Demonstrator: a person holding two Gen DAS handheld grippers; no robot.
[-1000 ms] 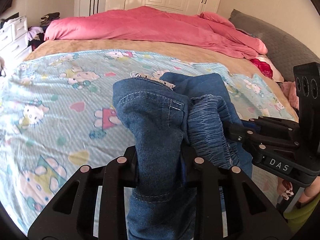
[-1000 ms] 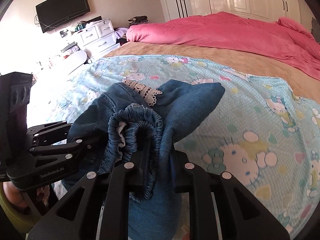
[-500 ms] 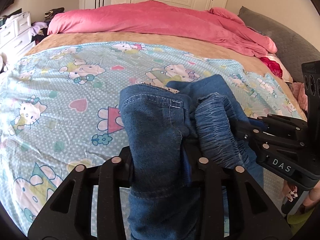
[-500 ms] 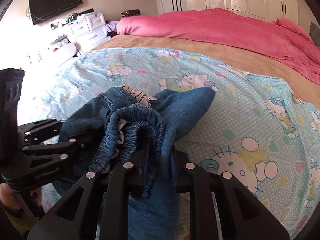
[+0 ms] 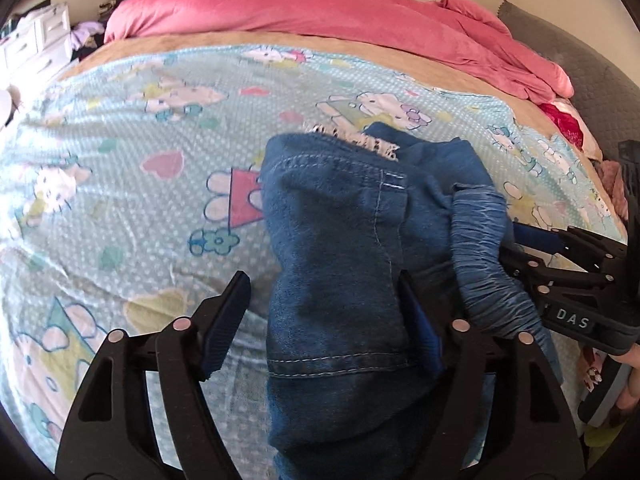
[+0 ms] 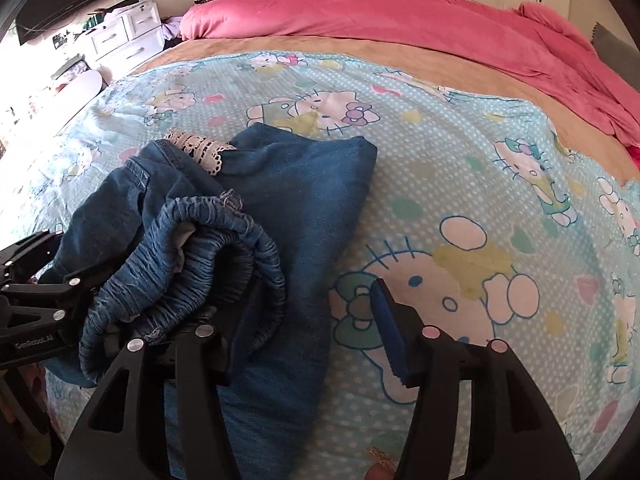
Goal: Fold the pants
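Pants (image 5: 340, 248) — blue denim, bunched in a folded heap on the cartoon-cat sheet (image 5: 132, 168) near the bed's front edge; gathered elastic waistband (image 6: 208, 256) uppermost on the side toward the bed's near edge, a strip of white lace trim (image 6: 200, 148) showing at the far end of the heap, one smooth folded panel lying flat toward the middle of the bed

Left gripper (image 5: 320, 312) — jaws spread wide; denim lies in the gap and against the right finger, the left finger (image 5: 224, 320) stands clear of the cloth, nothing clamped

Right gripper (image 6: 316, 320) — jaws likewise wide apart; the left finger is tucked under the waistband folds, the right finger (image 6: 390, 332) stands over bare sheet, apart from the pants; no grip on the fabric

Pink duvet (image 6: 400, 16) — heaped along the far edge of the bed, beyond a band of tan blanket (image 5: 360, 46)

White drawers (image 6: 120, 36) — beside the bed's far left corner
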